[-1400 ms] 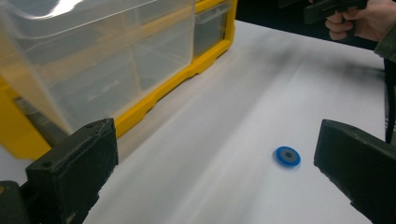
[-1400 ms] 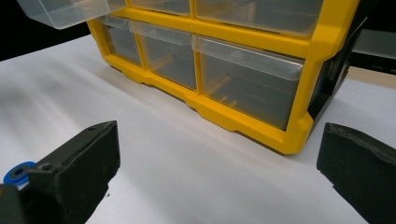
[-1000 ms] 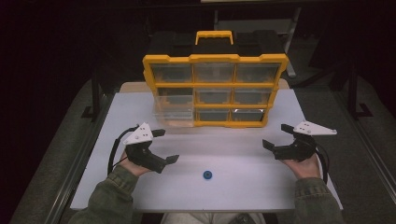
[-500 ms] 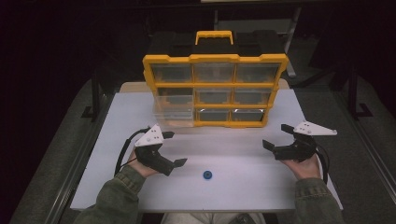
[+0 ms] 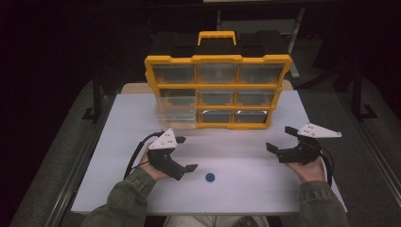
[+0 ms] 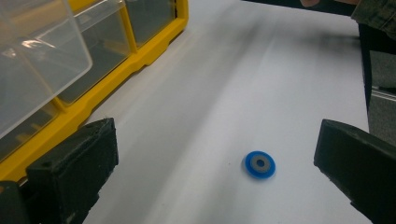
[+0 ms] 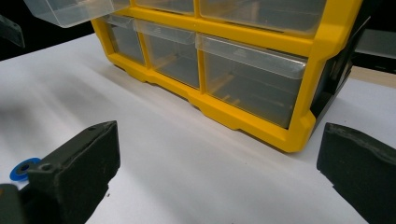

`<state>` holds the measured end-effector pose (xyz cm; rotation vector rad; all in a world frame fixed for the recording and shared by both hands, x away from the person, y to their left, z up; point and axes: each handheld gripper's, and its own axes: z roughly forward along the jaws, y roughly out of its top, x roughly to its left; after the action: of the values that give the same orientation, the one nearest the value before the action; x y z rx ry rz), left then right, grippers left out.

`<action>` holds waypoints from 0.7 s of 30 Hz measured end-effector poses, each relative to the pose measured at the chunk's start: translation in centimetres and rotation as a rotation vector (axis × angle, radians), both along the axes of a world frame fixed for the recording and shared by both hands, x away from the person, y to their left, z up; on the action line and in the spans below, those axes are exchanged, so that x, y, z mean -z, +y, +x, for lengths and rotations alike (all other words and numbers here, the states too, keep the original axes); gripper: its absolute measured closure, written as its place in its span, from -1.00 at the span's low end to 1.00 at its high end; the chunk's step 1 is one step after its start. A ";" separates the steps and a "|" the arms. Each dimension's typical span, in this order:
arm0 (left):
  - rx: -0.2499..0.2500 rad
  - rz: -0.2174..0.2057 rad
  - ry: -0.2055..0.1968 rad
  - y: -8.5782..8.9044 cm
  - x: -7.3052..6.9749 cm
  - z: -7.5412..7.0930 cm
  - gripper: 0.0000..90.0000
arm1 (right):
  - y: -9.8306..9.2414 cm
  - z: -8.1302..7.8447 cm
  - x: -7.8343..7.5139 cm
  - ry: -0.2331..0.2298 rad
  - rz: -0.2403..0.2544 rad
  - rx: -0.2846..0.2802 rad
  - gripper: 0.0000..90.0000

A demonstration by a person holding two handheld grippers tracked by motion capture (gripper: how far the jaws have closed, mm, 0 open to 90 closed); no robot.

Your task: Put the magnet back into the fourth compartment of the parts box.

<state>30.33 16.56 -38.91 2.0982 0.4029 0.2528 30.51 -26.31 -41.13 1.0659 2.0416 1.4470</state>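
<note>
A small blue ring with a grey centre [image 5: 209, 177] lies flat on the white table [image 5: 236, 194] near its front edge; it is also in the left gripper view [image 6: 259, 164] and at the left edge of the right gripper view [image 7: 22, 168]. My left gripper [image 5: 184, 153] stands open just left of the ring, jaws wide apart with nothing between them. My right gripper [image 5: 280, 139] is open at the table's right side, pointing toward the yellow drawer cabinet [image 5: 217, 90]. The cabinet's clear middle-left drawer [image 5: 176, 111] is pulled out.
The cabinet stands upright at the back of the table with a yellow handle [image 5: 216, 36] on top and three rows of clear drawers. A person's sleeves come in from the bottom. Dark floor surrounds the table.
My left gripper has moved right and toward the front, closing in on the blue ring. The right gripper has stayed in place.
</note>
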 end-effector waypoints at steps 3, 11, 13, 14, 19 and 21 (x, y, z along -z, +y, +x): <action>0.004 0.002 0.002 -0.3 0.2 0.1 -1.00 | 0.0 0.0 0.0 0.002 -0.002 -0.004 -1.00; 0.026 0.007 0.011 -1.3 0.7 0.3 -1.00 | 0.0 0.0 0.0 0.002 0.001 -0.004 -1.00; 0.029 0.010 0.015 -1.5 0.7 0.3 -1.00 | 0.0 0.0 0.0 0.004 0.001 -0.004 -1.00; 0.033 0.015 0.014 -1.6 0.7 0.4 -1.00 | 0.0 0.0 0.0 0.004 0.002 -0.005 -1.00; 0.041 0.026 0.024 -2.2 1.0 0.5 -1.00 | 0.0 0.0 0.1 0.011 0.000 -0.010 -1.00; 0.045 0.033 0.025 -2.4 1.2 0.6 -1.00 | 0.0 0.0 0.1 0.012 -0.005 -0.012 -1.00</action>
<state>30.93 14.21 -40.13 2.1423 0.3684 0.2078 30.50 -26.27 -41.26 1.0640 2.0622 1.4444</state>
